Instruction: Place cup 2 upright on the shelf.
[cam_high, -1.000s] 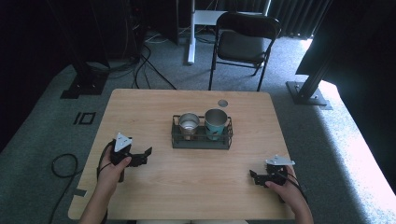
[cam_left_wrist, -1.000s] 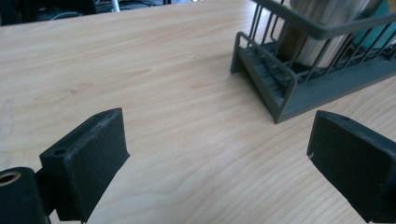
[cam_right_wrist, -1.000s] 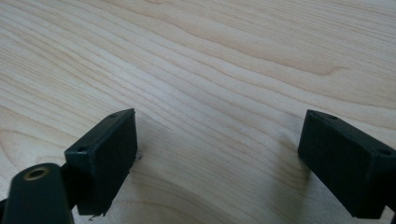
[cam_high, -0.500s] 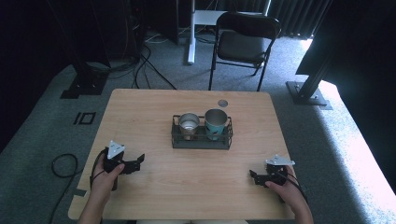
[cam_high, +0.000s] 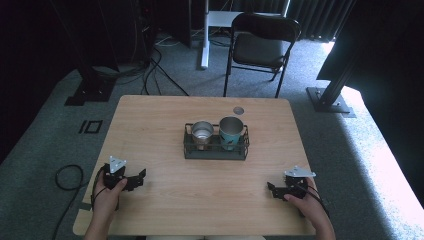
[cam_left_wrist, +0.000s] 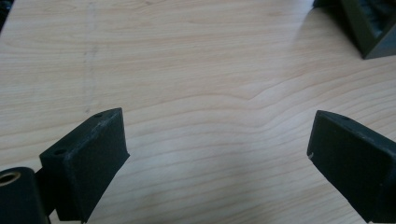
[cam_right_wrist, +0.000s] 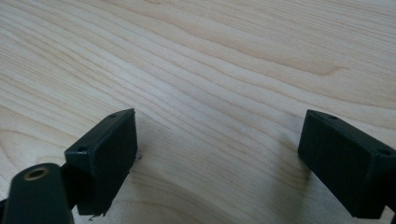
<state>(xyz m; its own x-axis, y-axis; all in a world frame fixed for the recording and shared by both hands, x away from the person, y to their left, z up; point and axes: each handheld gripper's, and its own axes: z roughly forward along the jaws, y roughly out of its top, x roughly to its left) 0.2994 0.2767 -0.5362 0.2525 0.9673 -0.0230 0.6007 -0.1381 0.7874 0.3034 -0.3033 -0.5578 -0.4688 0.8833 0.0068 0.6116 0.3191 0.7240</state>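
Nearest the person, the left tongs (cam_high: 141, 174) rest low on the counter (cam_high: 165, 115) at about eight o'clock from its middle, jaws spread wide and gripping nothing; in the left gripper view the left tongs (cam_left_wrist: 219, 158) frame bare wood, with a dark corner of the wire tray (cam_left_wrist: 369, 28) at one o'clock; the right tongs (cam_high: 270, 187) lie at about four o'clock, likewise splayed wide and empty, and the right gripper view has the right tongs (cam_right_wrist: 219, 158) over plain grain.

Farther off, at the counter's centre, the wire tray (cam_high: 216, 151) lies with its long axis running nine to three; from the left tongs it sits toward two o'clock, from the right tongs toward eleven o'clock; both stand well apart from it, and I judge the left a little nearer.

Count: one tray, two cups upright inside it, a steel cup (cam_high: 202, 134) on the nine o'clock side and a teal cup (cam_high: 231, 132) on the three o'clock side, close beside each other, whether touching I cannot tell; one small grey disc (cam_high: 238, 110) beyond at twelve; one folding chair (cam_high: 262, 45) past the far edge.
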